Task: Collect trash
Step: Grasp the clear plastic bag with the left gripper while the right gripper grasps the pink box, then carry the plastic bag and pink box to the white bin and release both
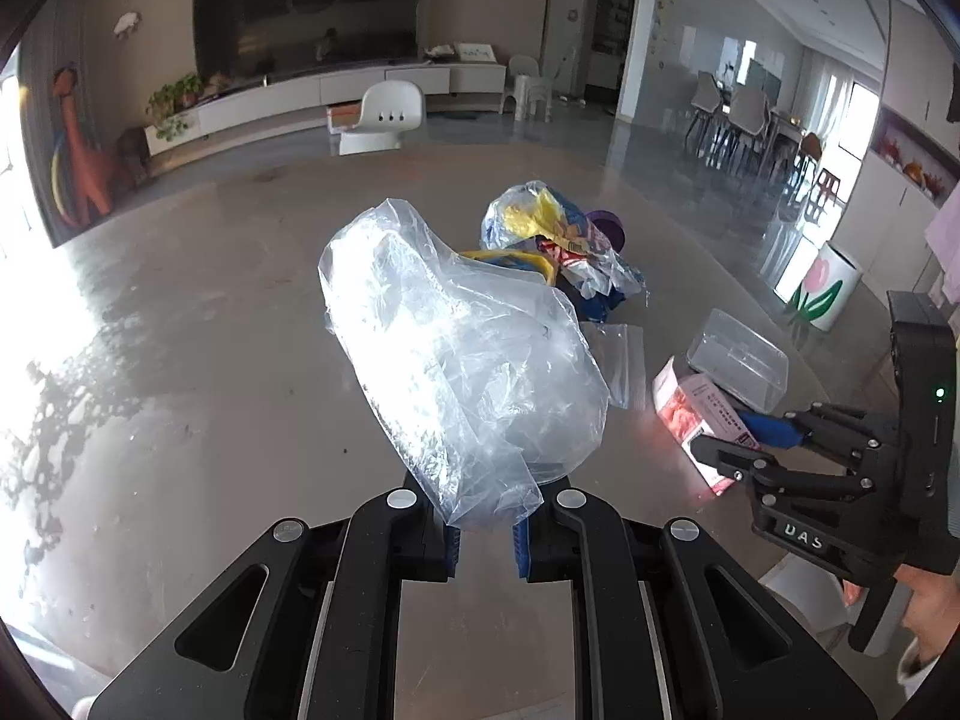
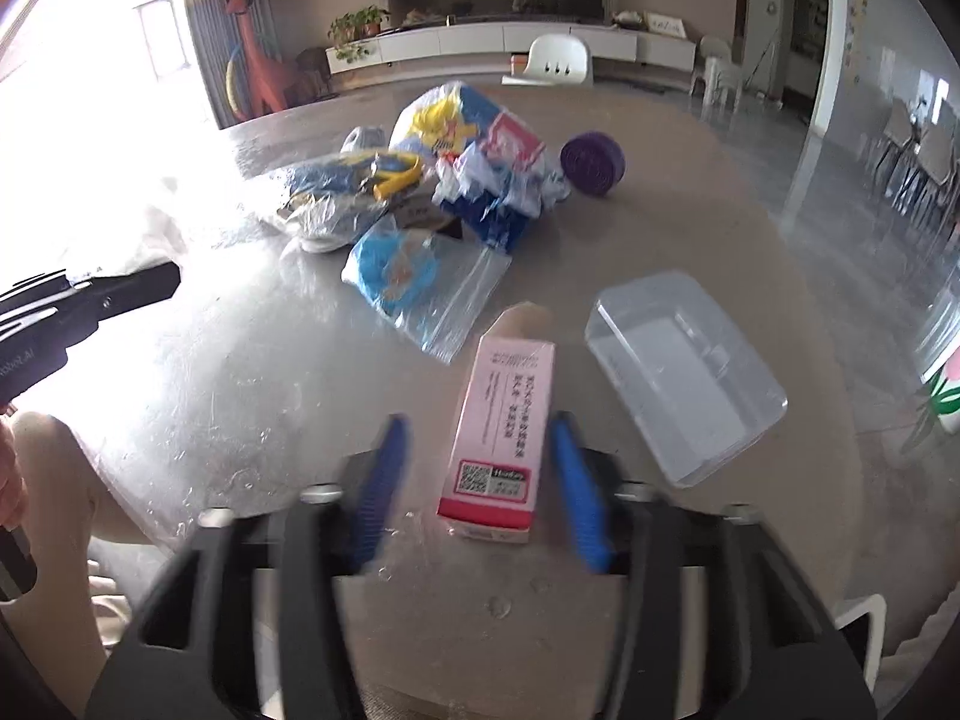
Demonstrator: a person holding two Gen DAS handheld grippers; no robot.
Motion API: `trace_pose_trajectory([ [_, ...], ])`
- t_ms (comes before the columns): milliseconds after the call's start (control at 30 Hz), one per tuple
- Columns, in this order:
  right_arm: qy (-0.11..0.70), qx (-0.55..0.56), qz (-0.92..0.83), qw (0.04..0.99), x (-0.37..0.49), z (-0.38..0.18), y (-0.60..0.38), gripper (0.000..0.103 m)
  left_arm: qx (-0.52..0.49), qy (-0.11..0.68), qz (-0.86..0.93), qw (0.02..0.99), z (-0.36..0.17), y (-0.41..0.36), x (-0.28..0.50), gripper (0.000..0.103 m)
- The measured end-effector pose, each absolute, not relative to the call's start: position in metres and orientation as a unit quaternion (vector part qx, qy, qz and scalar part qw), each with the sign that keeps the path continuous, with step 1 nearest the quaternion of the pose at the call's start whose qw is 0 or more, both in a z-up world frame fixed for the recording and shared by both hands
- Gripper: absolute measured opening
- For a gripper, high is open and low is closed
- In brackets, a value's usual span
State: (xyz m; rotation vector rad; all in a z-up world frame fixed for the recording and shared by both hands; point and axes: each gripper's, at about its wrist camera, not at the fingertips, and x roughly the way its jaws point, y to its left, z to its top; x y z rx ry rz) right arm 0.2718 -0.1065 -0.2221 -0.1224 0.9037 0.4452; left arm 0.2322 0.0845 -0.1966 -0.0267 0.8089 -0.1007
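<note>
A: Left wrist view first. left gripper point(image 1: 485, 531) is clamped tight on the clear plastic bag point(image 1: 462, 354); the bag's neck is pinched between the pads and the rest billows up ahead of the jaws, lifted off the table point(image 1: 180, 330). Keep that grip firm and hold the bag's mouth reachable.

B: And off to the right of those jaws?

A: right gripper point(image 1: 729, 441) over the pink box point(image 1: 696, 414), clear tub point(image 1: 738, 363) just beyond it. Wrapper pile point(image 1: 558, 240) sits further ahead.

B: Right wrist view?

A: right gripper point(image 2: 480, 480) straddles the pink box point(image 2: 501, 444); the box lies between the blue pads, long axis along the fingers. Jaws stand partly narrowed. Right pad point(image 2: 576, 492) is at or near the box edge; the left one stands clearly apart. Blurry, so no grip yet, I judge.

B: Advice?

A: Centre the box between the pads, squeeze its long sides squarely, then lift. Clear tub point(image 2: 684, 372) is right of the jaws, zip bag point(image 2: 420, 288) ahead.
</note>
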Motion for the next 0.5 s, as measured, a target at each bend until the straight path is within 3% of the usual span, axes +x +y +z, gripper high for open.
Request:
trace_pose_trajectory([
  [500, 0.339, -0.031, 0.18, 0.923, 0.213, -0.132, -0.173, 0.029, -0.004, 0.364, -0.102, 0.926, -0.155, 0.025, 0.22, 0.013],
])
